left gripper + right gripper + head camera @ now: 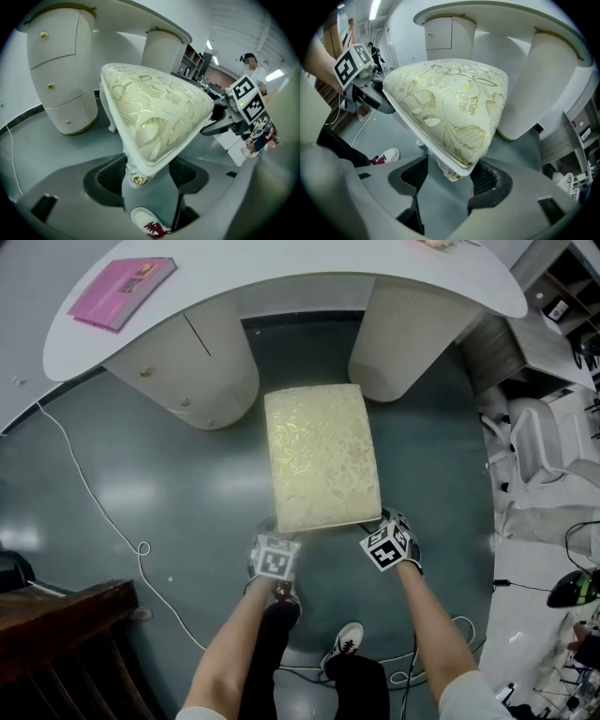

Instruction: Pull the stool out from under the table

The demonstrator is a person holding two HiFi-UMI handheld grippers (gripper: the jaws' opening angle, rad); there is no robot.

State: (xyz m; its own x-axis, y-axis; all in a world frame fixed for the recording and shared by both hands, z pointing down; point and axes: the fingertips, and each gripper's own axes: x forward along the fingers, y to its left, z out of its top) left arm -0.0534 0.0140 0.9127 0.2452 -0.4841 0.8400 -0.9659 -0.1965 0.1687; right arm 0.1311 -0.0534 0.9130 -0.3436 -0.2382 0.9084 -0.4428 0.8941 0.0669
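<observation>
Stool point(323, 456), cream-and-gold cushioned: near-left corner clamped between the jaws of the left gripper point(150, 174), near-right corner likewise held by the right gripper point(449, 177). It stands on the grey floor point(141, 484), seat fully visible, far end between the two pedestals of the white table point(281, 263). Pink book point(122, 289) lies on the tabletop.
</observation>
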